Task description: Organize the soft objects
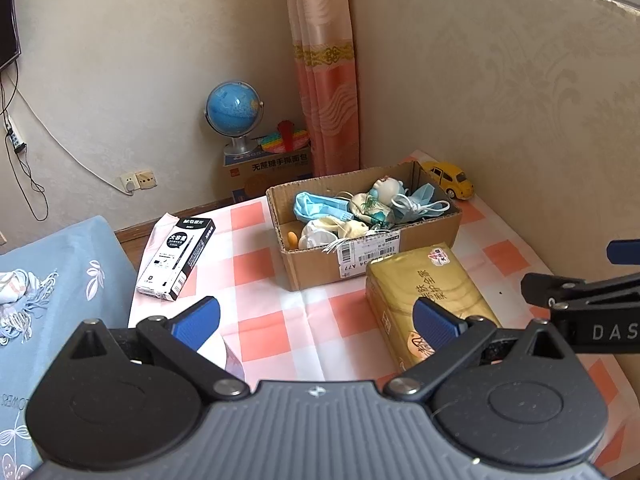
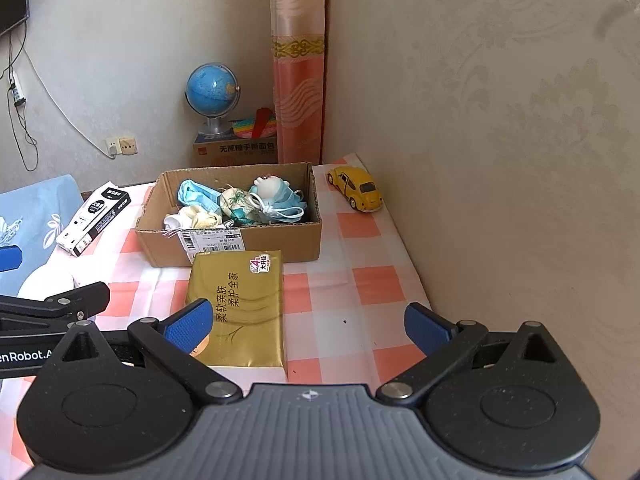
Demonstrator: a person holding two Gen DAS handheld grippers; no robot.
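Note:
A cardboard box [image 1: 420,236] [image 2: 280,240] on the checked tablecloth holds several soft items: blue face masks [image 1: 316,208] [image 2: 194,196], a small plush doll [image 1: 384,194] [image 2: 270,188] and pale cloths [image 1: 340,230] [image 2: 196,218]. A gold tissue pack [image 1: 424,292] [image 2: 244,304] lies just in front of the box. My left gripper [image 1: 318,322] is open above the cloth, with the pack by its right finger. My right gripper [image 2: 306,326] is open, its left finger over the pack's near corner. Neither holds anything.
A black-and-white pen box [image 1: 178,258] [image 2: 96,214] lies left of the cardboard box. A yellow toy car [image 1: 448,178] [image 2: 356,188] sits near the upholstered headboard [image 1: 520,120] on the right. Blue bedding [image 1: 52,300] is at left. A globe [image 1: 234,110] stands on a carton behind.

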